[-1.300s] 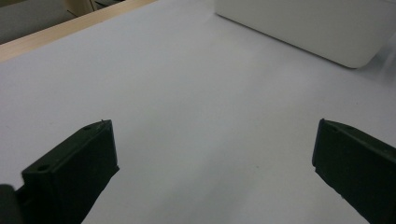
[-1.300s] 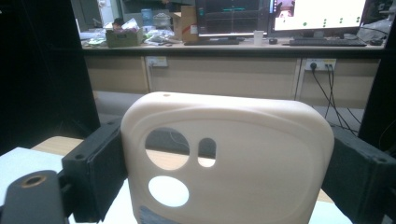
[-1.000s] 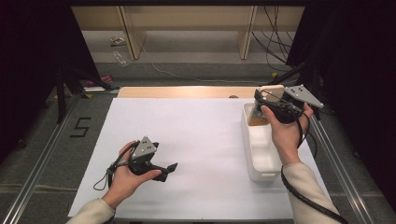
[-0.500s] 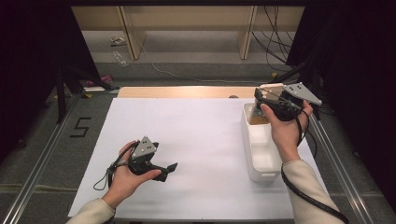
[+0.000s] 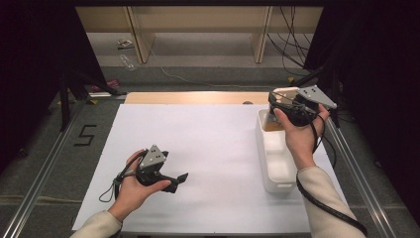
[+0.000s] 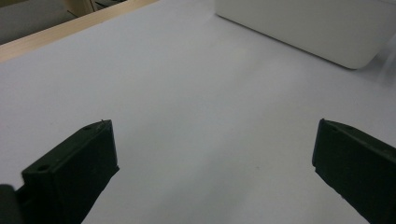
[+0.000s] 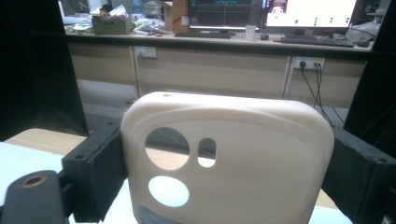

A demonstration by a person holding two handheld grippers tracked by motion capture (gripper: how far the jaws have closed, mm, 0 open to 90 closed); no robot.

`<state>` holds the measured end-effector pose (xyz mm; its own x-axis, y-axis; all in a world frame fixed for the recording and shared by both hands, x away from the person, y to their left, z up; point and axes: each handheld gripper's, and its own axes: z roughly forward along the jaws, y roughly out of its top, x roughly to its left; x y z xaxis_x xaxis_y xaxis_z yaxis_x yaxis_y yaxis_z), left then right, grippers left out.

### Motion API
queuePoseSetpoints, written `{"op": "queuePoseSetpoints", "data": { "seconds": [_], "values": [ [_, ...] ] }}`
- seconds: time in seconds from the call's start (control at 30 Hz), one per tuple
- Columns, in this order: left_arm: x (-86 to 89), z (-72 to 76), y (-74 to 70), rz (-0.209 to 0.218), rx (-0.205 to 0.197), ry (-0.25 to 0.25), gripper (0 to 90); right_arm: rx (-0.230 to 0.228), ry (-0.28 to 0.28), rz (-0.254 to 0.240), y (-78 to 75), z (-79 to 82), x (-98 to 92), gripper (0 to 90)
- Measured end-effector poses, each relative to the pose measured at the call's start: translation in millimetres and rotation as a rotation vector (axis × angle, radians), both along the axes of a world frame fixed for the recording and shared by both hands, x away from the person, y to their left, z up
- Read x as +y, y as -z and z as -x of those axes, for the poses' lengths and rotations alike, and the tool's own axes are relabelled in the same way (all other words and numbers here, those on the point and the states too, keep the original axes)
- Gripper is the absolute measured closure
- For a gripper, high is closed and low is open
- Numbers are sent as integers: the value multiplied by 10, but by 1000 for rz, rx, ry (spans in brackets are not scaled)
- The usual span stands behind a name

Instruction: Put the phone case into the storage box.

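My right tool (image 7: 224, 182) grips a cream phone case (image 7: 229, 158) at upper right over the white bin (image 5: 277, 168); my left tool (image 6: 215, 163) stands wide, lower left.

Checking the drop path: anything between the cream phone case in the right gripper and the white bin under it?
Nothing visible. The right gripper holds the cream plastic phone case above the far end of the long white plastic bin, with open air between them. The left gripper rests well aside, open.
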<state>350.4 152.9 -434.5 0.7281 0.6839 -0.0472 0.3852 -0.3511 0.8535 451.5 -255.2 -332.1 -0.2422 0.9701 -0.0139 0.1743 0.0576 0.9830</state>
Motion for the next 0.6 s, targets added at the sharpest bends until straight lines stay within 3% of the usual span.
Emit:
{"op": "queuePoseSetpoints", "data": {
  "seconds": [0.6],
  "values": [
    [0,-1,-2,0,0,0,0,17,20,10,23,-86,-19,120]
  ]
}}
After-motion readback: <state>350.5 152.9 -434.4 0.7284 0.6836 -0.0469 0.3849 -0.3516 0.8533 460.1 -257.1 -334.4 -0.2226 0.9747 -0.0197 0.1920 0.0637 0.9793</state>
